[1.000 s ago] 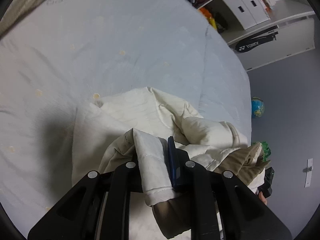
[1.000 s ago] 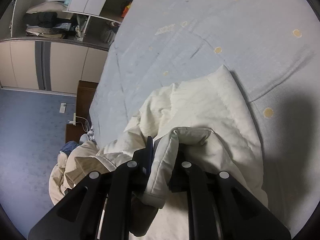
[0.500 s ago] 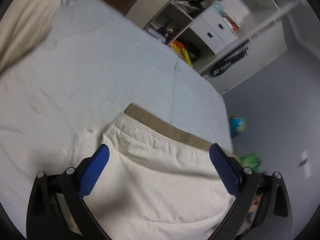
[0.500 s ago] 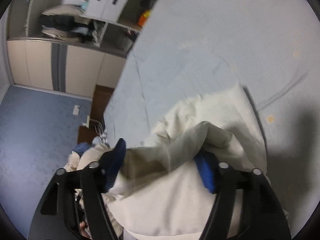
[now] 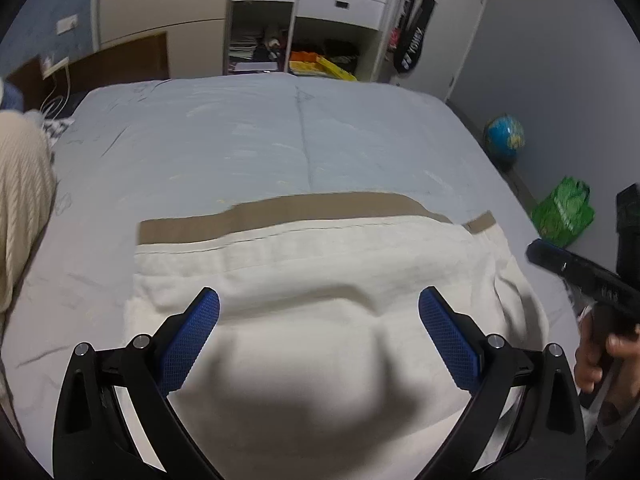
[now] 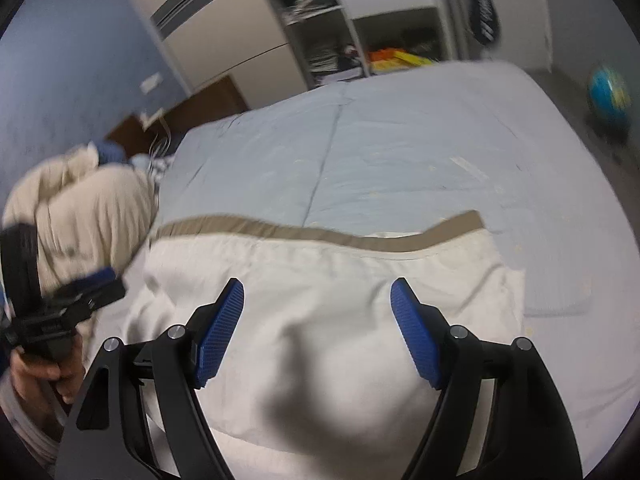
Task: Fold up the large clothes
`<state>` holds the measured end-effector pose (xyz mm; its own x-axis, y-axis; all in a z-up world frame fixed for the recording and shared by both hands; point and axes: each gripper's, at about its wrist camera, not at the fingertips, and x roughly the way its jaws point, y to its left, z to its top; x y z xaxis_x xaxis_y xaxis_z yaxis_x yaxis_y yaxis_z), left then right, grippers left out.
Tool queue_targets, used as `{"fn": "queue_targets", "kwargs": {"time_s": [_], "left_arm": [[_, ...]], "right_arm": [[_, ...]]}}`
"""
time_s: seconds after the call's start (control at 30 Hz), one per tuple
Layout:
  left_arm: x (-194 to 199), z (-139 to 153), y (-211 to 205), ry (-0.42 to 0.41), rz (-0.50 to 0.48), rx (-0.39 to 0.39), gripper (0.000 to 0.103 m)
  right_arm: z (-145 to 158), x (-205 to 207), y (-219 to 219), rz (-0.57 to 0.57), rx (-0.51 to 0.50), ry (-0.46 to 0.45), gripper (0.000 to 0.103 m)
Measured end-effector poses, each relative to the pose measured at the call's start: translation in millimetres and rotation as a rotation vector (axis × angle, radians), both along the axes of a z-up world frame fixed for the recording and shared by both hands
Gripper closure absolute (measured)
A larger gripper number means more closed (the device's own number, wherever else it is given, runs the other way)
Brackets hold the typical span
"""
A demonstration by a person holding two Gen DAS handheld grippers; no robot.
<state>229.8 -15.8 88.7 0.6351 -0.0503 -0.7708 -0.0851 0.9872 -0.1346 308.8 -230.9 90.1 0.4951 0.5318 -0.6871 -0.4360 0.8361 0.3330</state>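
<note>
While both hand-held grippers gape empty, cream garment lies flat beneath, apart

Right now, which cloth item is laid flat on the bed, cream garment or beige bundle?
The cream garment with the tan band along its far edge lies flat. The beige bundle sits heaped at the bed's left side.

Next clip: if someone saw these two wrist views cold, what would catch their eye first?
Most likely the big cream garment lying folded on the pale blue bed, a tan band along its far edge. Next, the blue pads of the left gripper and right gripper, both wide open above the cloth and holding nothing. Beyond the bed, cluttered white shelves and a blue globe on the floor to the right.
</note>
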Motion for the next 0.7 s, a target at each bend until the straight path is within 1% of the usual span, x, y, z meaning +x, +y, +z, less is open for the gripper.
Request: {"fn": "queue_targets", "kwargs": {"time_s": [0.1, 0.23, 0.3, 0.33, 0.4, 0.53, 0.6, 0.7], "left_arm": [[12.7, -9.2, -14.2, 0.021, 0.000, 0.039, 0.007], [28.4, -32.9, -25.7, 0.069, 0.018, 0.145, 0.007], [35.5, -42.9, -25.0, 0.084, 0.035, 0.179, 0.006], [38.7, -47.4, -24.4, 0.090, 0.042, 0.181, 0.006], [45.3, -58.6, -19.3, 0.110, 0.051, 0.174, 0.006], [53.9, -81.3, -3.5, 0.181, 0.042, 0.142, 0.006], [56.9, -88.6, 0.4, 0.198, 0.041, 0.127, 0.006], [59.9, -95.6, 6.4, 0.205, 0.034, 0.129, 0.006]], "right_arm": [[-5.9, -6.2, 23.7, 0.028, -0.056, -0.026, 0.031], [-28.0, -0.4, 43.5, 0.027, -0.142, -0.028, 0.031], [-38.1, 4.0, 49.5, 0.016, -0.166, -0.020, 0.031], [-45.6, 7.5, 51.8, 0.011, -0.179, -0.015, 0.031], [-55.8, 12.2, 55.0, 0.008, -0.198, -0.009, 0.024], [-79.0, 20.7, 60.6, 0.022, -0.264, 0.007, 0.022], [-85.3, 23.1, 64.5, 0.028, -0.279, 0.017, 0.020], [-94.5, 27.4, 68.0, 0.024, -0.294, 0.031, 0.017]]}}
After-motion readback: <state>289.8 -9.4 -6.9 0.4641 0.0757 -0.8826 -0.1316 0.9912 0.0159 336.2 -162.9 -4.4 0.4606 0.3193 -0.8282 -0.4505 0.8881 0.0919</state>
